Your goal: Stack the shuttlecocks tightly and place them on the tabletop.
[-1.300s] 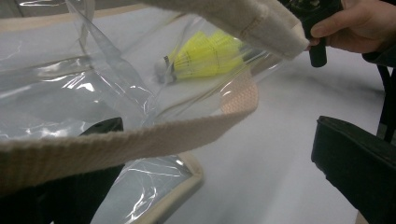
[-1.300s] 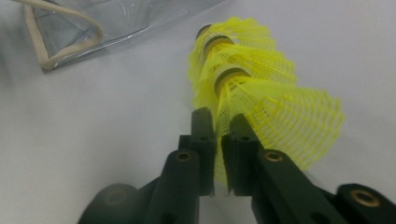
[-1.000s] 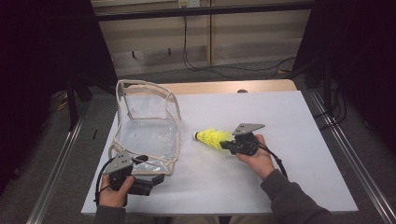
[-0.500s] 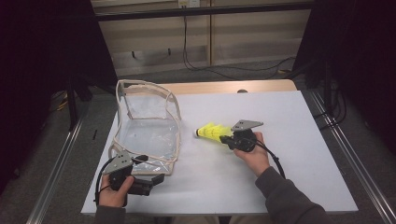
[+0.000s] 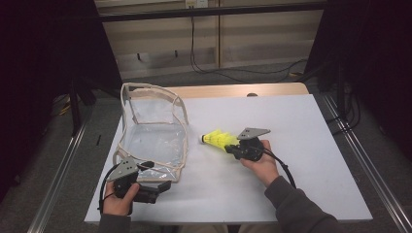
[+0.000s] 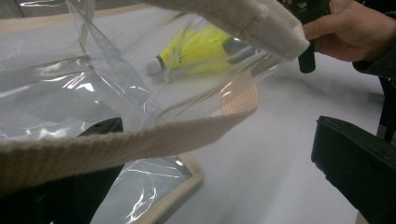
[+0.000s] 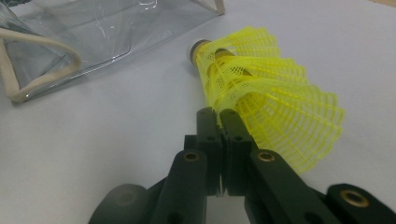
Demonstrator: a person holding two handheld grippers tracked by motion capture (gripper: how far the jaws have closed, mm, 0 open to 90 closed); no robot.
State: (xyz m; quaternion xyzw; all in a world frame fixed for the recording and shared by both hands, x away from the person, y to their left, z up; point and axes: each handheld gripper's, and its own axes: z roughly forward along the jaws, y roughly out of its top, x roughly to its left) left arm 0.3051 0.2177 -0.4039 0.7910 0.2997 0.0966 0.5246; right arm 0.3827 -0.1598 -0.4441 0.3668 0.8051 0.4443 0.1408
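So my right tool (image 7: 219, 116) is clenched on the yellow shuttlecock (image 5: 219, 139) mid-bench, left tool (image 5: 145, 191) grasping the clear bag's (image 5: 155, 141) near rim. Next: slide it left into the opening.

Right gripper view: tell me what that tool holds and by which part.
The right tool is shut on the yellow shuttlecock, pinching the edge of its mesh skirt; the white cork end points away toward the clear bag.

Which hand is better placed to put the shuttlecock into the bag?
Right: its hand-held gripper already pinches the shuttlecock beside the bag. The left hand-held gripper is at the bag's rim.
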